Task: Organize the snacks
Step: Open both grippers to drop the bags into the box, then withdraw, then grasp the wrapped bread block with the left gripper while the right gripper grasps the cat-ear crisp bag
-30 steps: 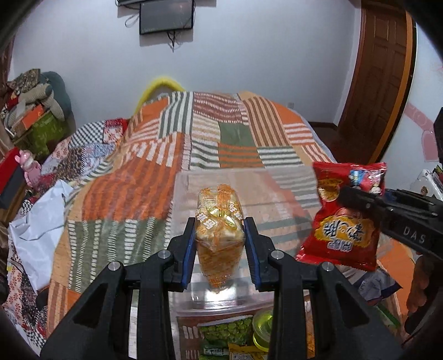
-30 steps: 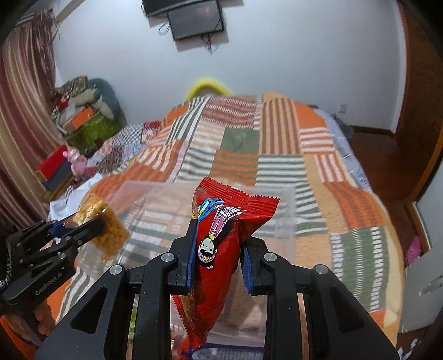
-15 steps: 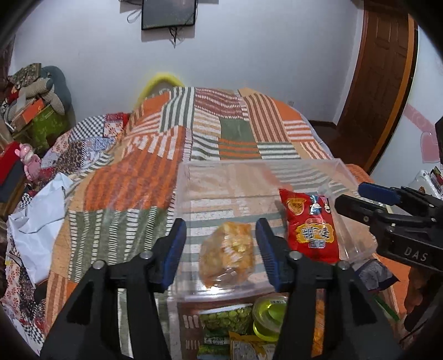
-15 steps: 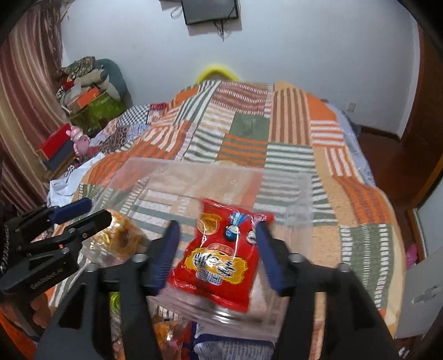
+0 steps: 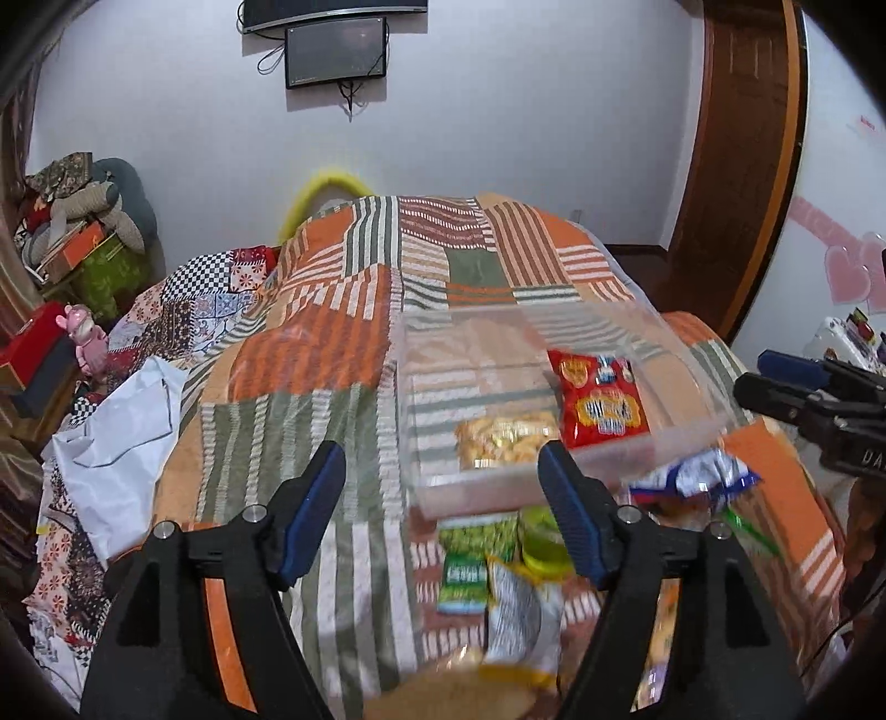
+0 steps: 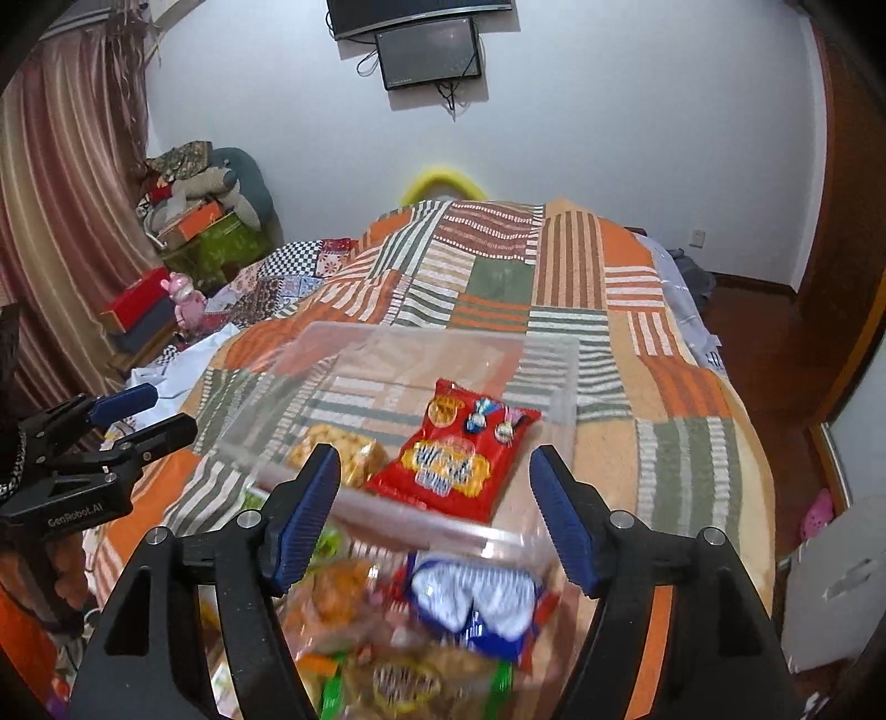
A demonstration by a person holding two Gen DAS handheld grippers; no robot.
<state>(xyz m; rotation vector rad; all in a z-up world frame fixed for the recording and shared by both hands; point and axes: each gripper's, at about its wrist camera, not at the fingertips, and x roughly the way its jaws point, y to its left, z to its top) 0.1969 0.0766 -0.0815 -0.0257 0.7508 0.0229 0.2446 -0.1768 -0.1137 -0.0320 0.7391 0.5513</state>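
Bed w/ striped patchwork quilt (image 6: 559, 310) in a white-walled room, dark screen (image 6: 429, 52) up on wall, curtain (image 6: 66, 221) at left, wood door (image 5: 736, 166) at right. Clear tub (image 6: 562, 387) on quilt w/ red snack bag (image 6: 451, 454) and yellow snack bag (image 6: 340, 448) lying side by side inside; left gripper (image 5: 443, 512) and right gripper (image 6: 432, 515) both spread, jaws opening, nothing pinched. Loose snack pile (image 6: 432, 626) near front of tub blurred, cut off by frame edge & gripper arms, labels unreadable.

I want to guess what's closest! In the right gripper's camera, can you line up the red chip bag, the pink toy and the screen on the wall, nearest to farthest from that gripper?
1. Red chip bag: in the clear bin, just ahead of the right gripper.
2. Pink toy: far left, beside the bed.
3. Wall screen: high on the far wall.
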